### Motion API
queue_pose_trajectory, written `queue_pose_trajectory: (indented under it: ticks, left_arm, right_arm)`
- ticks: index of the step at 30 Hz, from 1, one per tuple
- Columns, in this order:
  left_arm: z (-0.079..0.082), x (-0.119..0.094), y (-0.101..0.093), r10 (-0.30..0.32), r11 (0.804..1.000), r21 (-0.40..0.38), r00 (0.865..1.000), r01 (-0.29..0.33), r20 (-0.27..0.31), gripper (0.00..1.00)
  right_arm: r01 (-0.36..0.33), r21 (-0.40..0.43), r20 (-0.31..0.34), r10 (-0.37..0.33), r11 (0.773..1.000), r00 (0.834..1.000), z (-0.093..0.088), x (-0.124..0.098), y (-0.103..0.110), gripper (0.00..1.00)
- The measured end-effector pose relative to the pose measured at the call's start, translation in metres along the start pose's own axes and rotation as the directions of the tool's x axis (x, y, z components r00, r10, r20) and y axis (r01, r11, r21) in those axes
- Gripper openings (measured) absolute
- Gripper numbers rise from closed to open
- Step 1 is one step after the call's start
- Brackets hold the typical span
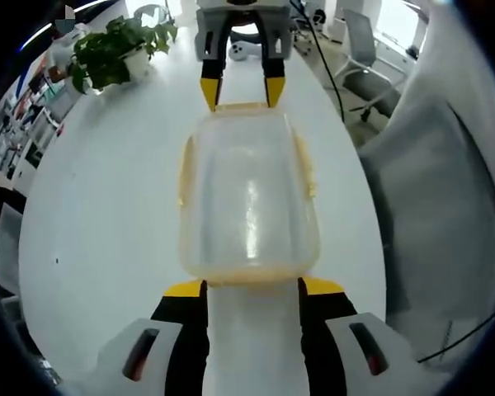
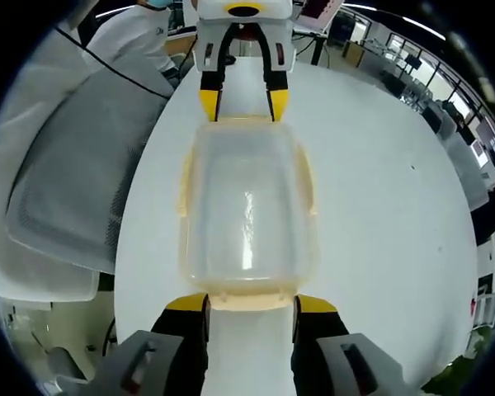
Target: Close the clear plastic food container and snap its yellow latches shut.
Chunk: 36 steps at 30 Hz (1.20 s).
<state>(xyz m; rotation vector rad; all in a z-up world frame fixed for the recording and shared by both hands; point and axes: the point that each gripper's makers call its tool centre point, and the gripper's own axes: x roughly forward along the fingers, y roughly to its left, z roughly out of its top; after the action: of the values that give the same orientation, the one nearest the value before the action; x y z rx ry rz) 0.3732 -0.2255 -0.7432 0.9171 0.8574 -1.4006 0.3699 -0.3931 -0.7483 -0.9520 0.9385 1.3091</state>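
Left gripper view: left tool wide, flanking container end | right tool wide at far end

White table, long, rounded at its ends. Potted green plant in a white pot, far left on the table in the left gripper view. Grey mesh-backed office chair just beside the table edge, left in the right gripper view. Another office chair far right, off the table, in the left gripper view.
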Motion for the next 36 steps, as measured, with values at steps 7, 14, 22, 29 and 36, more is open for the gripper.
queue_pose_trajectory:
  ticks: [7,14,22,29,36]
  left_arm:
    - [-0.004,-0.003,0.0,0.009,1.0,-0.012,1.0,-0.009,0.002,0.44]
    - [-0.002,-0.008,0.0,0.02,0.999,-0.027,1.0,-0.019,0.015,0.45]
    - [-0.001,-0.014,0.0,0.022,0.995,-0.1,0.999,-0.018,0.036,0.49]
    - [0.002,-0.018,0.003,0.043,0.982,-0.189,0.997,-0.029,0.071,0.49]
    - [0.006,-0.018,-0.005,0.033,0.969,-0.246,0.995,-0.008,0.097,0.52]
  right_arm:
    - [0.001,0.007,-0.011,-0.001,1.0,1.0,-0.005,-0.003,0.002,0.36]
    - [0.013,0.02,-0.012,-0.013,1.0,1.0,-0.004,-0.007,0.001,0.41]
    - [0.038,0.042,0.006,-0.038,0.998,0.999,0.003,-0.015,-0.001,0.47]
    - [0.047,0.054,0.023,-0.048,0.997,0.999,0.01,-0.019,0.001,0.48]
    - [0.065,0.086,0.053,-0.07,0.994,0.996,0.018,-0.022,0.001,0.49]
